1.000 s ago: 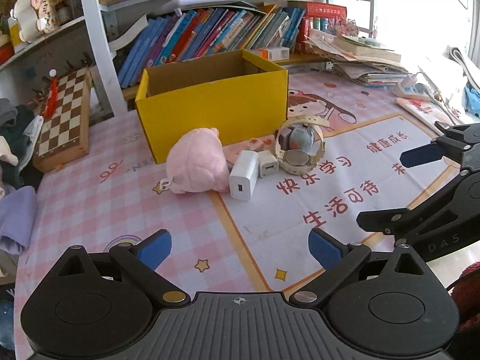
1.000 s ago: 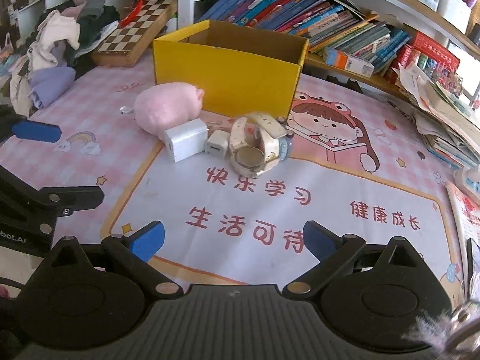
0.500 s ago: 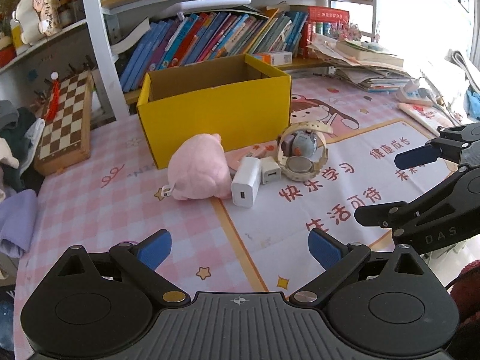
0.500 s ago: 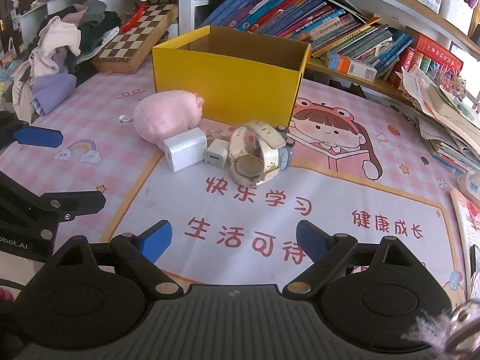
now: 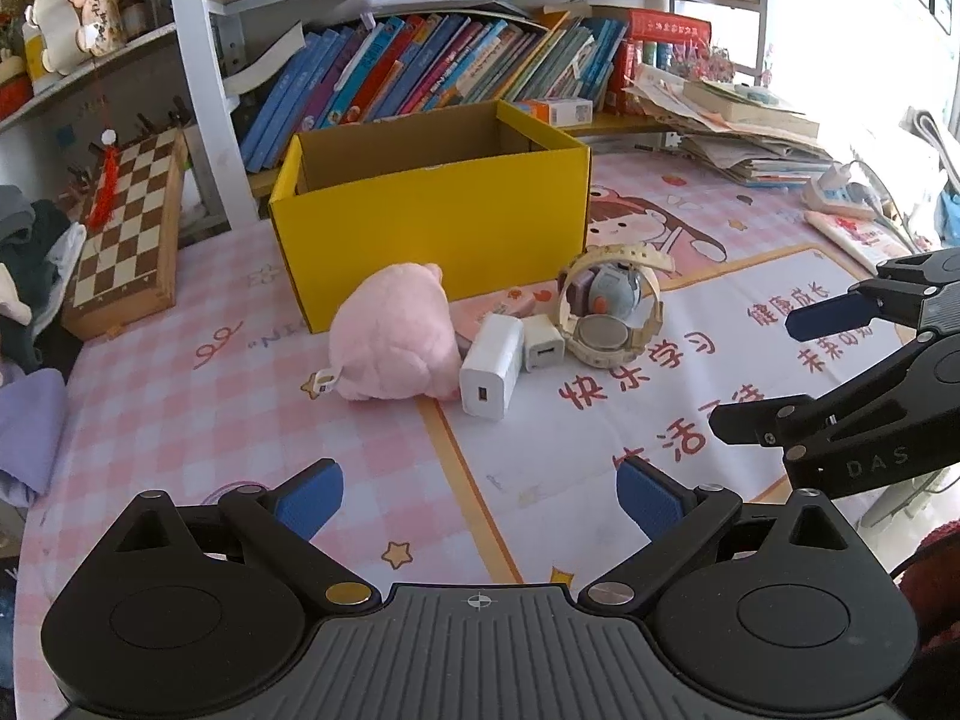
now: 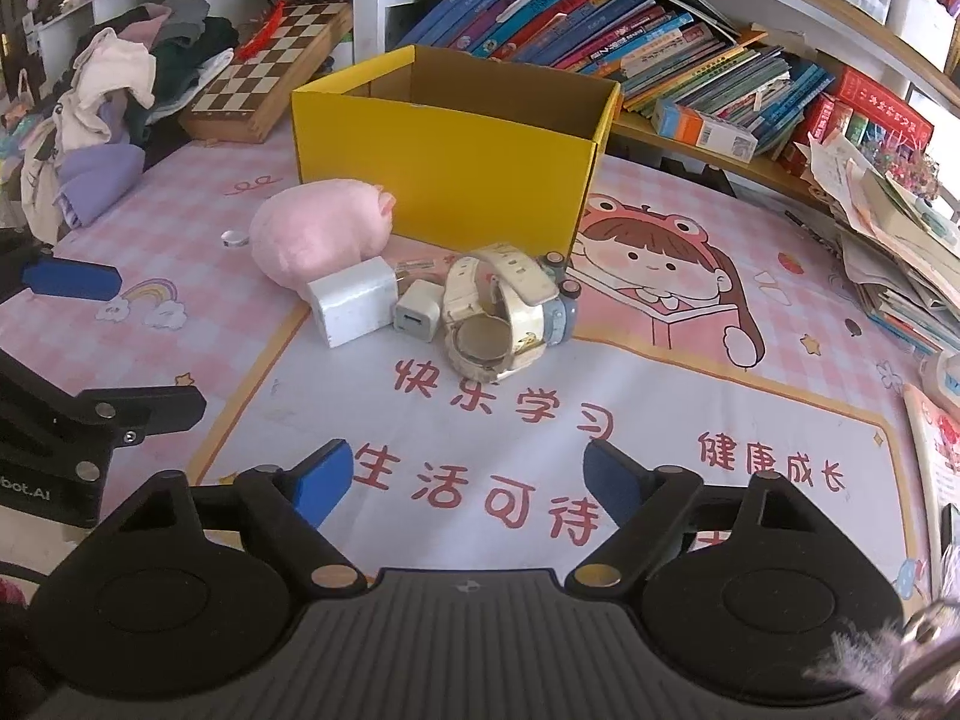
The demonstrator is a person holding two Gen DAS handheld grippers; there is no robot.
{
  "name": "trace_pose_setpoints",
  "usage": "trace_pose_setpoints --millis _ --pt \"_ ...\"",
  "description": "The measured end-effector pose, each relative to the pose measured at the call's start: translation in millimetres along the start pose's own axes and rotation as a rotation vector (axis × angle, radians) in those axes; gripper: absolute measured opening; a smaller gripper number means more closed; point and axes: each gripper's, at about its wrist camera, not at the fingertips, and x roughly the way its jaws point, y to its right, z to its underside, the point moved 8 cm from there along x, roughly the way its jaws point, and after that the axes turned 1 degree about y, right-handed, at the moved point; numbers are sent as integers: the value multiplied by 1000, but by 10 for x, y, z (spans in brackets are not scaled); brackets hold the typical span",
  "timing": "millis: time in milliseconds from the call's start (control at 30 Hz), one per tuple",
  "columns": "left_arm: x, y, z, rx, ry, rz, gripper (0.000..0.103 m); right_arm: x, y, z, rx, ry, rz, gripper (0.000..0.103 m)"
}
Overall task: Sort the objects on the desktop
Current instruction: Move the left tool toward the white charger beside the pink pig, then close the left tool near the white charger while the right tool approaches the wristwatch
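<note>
Mat (image 5: pixel 600 420) with pink checks and a white printed panel covers the desk, and most of its near half lies bare. A yellow box (image 5: pixel 432 222) stands open-topped at the far middle, its long front wall facing the cameras; what is inside cannot be told. Just in front of that wall the task's things sit in a tight row: a pink plush (image 5: pixel 390 336) on the left, a big white charger (image 5: pixel 489 360) against its right side, a small white charger (image 5: pixel 543 348) next, then a cream watch (image 5: pixel 609 312) curled on its side at the right end, with a blue-grey watch (image 6: pixel 561 312) tucked behind it. The plush nearly touches the box's near left corner; a narrow strip of mat shows between the watches and the box.

The left gripper (image 5: pixel 480 492) hangs over the near mat, its jaws wide apart with nothing between the blue pads (image 5: pixel 309 495). The right gripper (image 6: pixel 468 480) hangs likewise near the white panel; its jaws have just been closing somewhat but remain well apart, empty.

Room is tighter at the edges: a chessboard (image 5: pixel 129 228) and heaped clothes (image 6: pixel 120 102) crowd the far left, stacked papers (image 6: pixel 900 240) crowd the right, and leaning books (image 5: pixel 432 66) fill the shelf behind the box.
</note>
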Motion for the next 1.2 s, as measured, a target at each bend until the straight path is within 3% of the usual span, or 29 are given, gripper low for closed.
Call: trace_pose_setpoints --millis 367,533,1000,1100,1200 --pt "102 50 -88 -3 3 -11 99 132 107 -94 -20 -5 -26 76" --pt "170 93 -116 3 -2 -15 99 215 161 -127 -24 -11 -41 67" --pt "339 179 -179 11 -25 -26 98 497 283 -248 -30 -36 -88 56" --pt "376 182 -192 3 -24 -25 94 568 291 -280 -40 -41 -97 53" --pt "436 187 -209 6 -26 -25 82 651 296 -313 -51 -50 -103 49"
